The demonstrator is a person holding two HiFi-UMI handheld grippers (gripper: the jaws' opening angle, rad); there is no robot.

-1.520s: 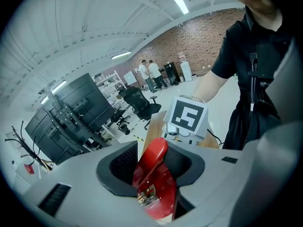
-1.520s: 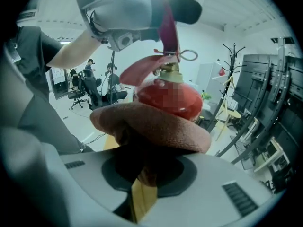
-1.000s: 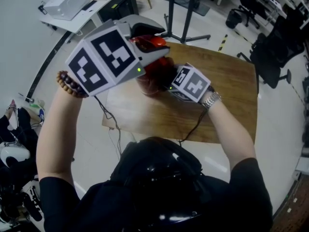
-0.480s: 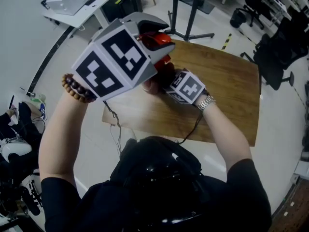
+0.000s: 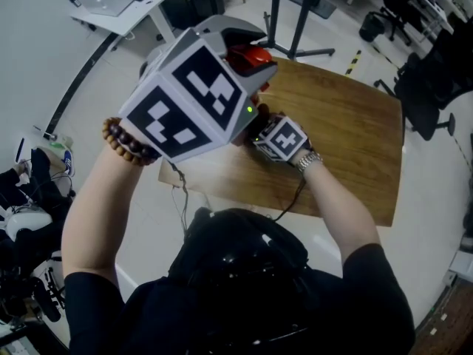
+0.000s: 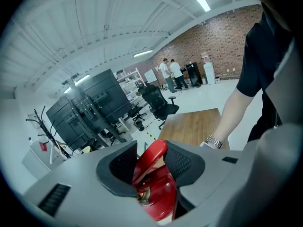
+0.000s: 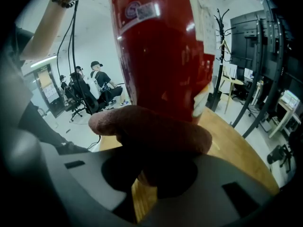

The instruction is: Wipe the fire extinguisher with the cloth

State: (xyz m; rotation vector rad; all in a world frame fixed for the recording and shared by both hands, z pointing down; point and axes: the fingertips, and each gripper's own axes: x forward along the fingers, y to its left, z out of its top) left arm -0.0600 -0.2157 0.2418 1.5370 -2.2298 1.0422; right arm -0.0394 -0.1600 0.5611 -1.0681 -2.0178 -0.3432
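A wooden counter [image 5: 347,146] stands on a pale floor. Beyond it are a black stand's legs [image 5: 295,50], yellow-black floor tape [image 5: 353,61], black office chairs [image 5: 436,72] and a white desk [image 5: 137,9]. Two people [image 6: 170,72] stand near a brick wall [image 6: 213,37].

From the head view I see only the red top of the fire extinguisher [image 5: 250,55]; the cube [image 5: 194,98] on the left gripper [image 5: 257,53] covers the rest. In the right gripper view its top is cut off by the edge, its label [image 7: 142,11] is blurred, and the cloth [image 7: 151,131] covers its lower part.
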